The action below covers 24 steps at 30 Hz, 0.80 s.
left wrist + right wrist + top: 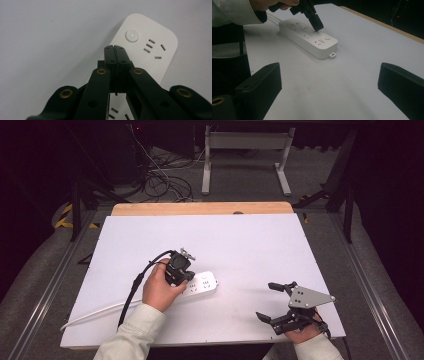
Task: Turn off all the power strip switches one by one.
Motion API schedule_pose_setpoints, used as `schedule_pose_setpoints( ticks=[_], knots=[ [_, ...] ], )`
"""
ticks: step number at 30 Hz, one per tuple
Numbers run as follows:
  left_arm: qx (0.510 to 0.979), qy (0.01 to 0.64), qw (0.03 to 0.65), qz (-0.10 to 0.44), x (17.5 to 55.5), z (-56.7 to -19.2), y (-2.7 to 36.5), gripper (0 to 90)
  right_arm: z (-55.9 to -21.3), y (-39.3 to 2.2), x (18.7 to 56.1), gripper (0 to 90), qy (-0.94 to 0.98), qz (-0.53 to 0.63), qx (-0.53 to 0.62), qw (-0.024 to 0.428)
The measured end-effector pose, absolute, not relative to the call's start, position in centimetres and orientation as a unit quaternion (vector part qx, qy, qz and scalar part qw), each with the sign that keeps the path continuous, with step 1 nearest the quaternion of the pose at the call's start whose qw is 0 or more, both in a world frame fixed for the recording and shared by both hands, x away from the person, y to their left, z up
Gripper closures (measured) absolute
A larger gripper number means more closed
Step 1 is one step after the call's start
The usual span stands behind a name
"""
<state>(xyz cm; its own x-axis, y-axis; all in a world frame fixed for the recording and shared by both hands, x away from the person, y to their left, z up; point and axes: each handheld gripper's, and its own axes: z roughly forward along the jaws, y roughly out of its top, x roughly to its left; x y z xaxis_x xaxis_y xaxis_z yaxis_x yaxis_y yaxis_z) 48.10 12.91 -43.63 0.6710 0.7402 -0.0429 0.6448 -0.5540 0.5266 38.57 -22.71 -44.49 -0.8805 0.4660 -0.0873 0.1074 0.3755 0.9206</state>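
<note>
The power strip (202,284) lies flat on the white table (240,245), a bit left of the middle, with its white cord (92,314) running off toward the near left edge; the left gripper (179,270) stands right over the strip, tips down on its top face, jaws pressed together with nothing between them; it looks like the closed tips are used as one finger to push a button (132,35) on the strip; the left gripper view shows the round button just past the tips, which the high view cannot make out; the right gripper (272,301) waits well to the right of the strip, jaws spread wide and holding nothing; its own view shows the strip's side and a small tab (332,54) at the end.
</note>
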Motion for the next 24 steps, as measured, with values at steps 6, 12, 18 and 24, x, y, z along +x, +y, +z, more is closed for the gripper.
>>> schedule_pose_setpoints(
  ticks=[6,12,18,24],
  knots=[
    [0.878,0.394,0.258,0.091,48.12,-43.70,12.85,90.0,-44.50,-22.73,38.57,5.7,0.812,0.530,0.177,0.169],
    [0.879,0.394,0.253,0.092,48.08,-43.74,12.81,90.0,-44.50,-22.73,38.54,5.7,0.812,0.530,0.177,0.169],
    [0.879,0.393,0.255,0.091,48.11,-43.99,12.85,90.0,-44.50,-22.72,38.52,5.7,0.812,0.530,0.177,0.170],
    [0.879,0.394,0.254,0.092,48.01,-44.00,12.89,90.0,-44.50,-22.71,38.51,5.8,0.812,0.530,0.177,0.170]
  ],
)
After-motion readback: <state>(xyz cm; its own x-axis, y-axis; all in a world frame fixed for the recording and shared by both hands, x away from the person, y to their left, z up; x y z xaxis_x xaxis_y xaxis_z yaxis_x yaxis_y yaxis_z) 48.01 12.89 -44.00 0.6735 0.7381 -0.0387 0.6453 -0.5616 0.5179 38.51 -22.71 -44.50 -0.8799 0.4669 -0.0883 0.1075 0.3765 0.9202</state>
